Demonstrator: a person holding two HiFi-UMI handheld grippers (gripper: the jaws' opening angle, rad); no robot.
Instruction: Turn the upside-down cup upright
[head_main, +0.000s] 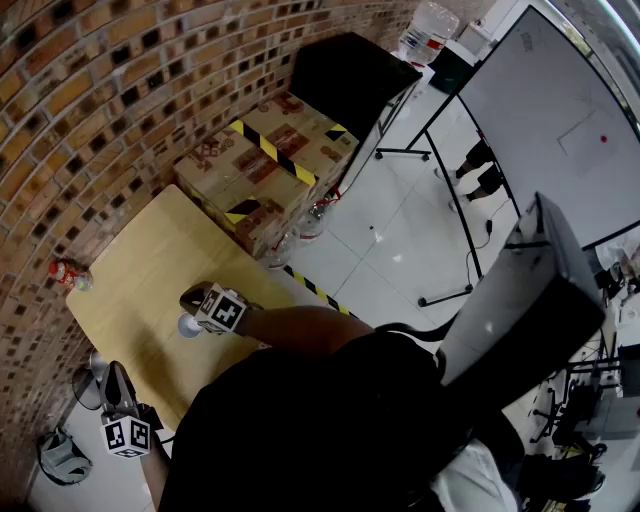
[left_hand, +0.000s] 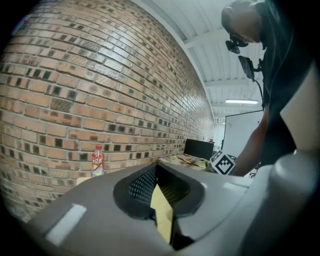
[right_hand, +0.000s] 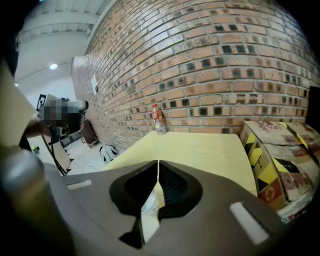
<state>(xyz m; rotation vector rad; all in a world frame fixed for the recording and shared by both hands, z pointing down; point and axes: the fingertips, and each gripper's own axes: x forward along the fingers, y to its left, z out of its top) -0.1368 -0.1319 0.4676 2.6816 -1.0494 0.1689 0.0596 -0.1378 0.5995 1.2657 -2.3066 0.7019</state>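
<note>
A small white cup (head_main: 187, 325) stands on the pale wooden table (head_main: 150, 260) near its front edge. My right gripper (head_main: 192, 297) hovers just over it, tilted downward, with its jaws shut. In the right gripper view the cup (right_hand: 148, 201) shows through the slit under the closed tips of the right gripper (right_hand: 158, 165). Whether the jaws touch the cup, and which way up it stands, I cannot tell. My left gripper (head_main: 112, 378) hangs off the table's near left corner, jaws shut and empty, and in its own view the left gripper (left_hand: 156, 170) points almost level toward the brick wall.
A red-labelled bottle (head_main: 70, 272) stands at the table's left edge by the brick wall; that bottle (right_hand: 158, 120) also shows in the right gripper view. Taped cardboard boxes (head_main: 265, 165) adjoin the table's far end. A whiteboard (head_main: 560, 120) stands at the right.
</note>
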